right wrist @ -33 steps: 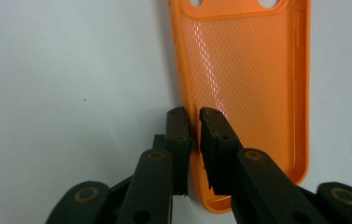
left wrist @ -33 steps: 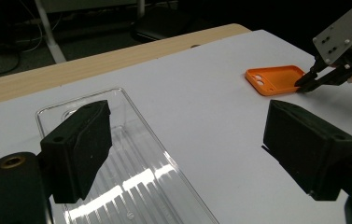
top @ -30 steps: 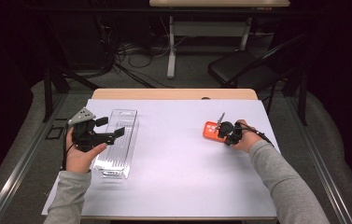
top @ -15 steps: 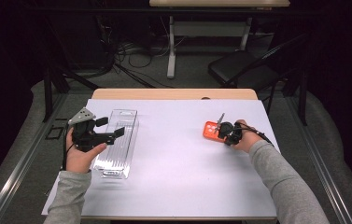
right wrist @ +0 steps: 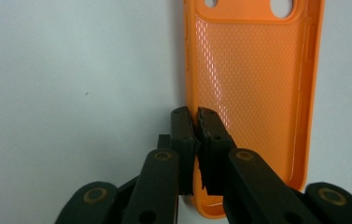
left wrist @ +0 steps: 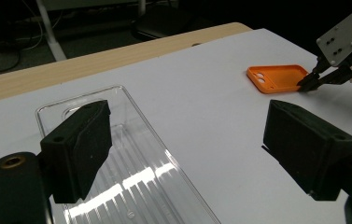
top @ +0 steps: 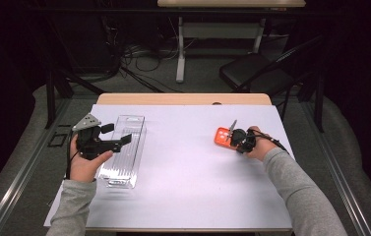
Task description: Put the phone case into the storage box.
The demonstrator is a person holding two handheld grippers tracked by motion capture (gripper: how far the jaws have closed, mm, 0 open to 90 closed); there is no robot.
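Note:
An orange phone case [right wrist: 253,60] lies hollow side up on the white sheet at the right [top: 221,135]. My right gripper [right wrist: 194,116] is shut on its long side wall, one jaw outside the rim and one inside; the high view shows this gripper [top: 232,139] low at the case's near right end. A clear plastic tray [top: 124,162] lies lengthwise at the left. My left gripper [top: 119,133] hovers over that tray's near left side, open, with nothing between its jaws [left wrist: 187,140]. In the left gripper view, the case [left wrist: 276,77] and the right gripper [left wrist: 304,84] show farther off.
A white sheet [top: 188,172] covers most of the wooden table [top: 183,99]. Beyond the far edge stand a dark chair [top: 252,73] and a table leg with cables on the floor [top: 139,54]. The tray [left wrist: 131,163] holds nothing.

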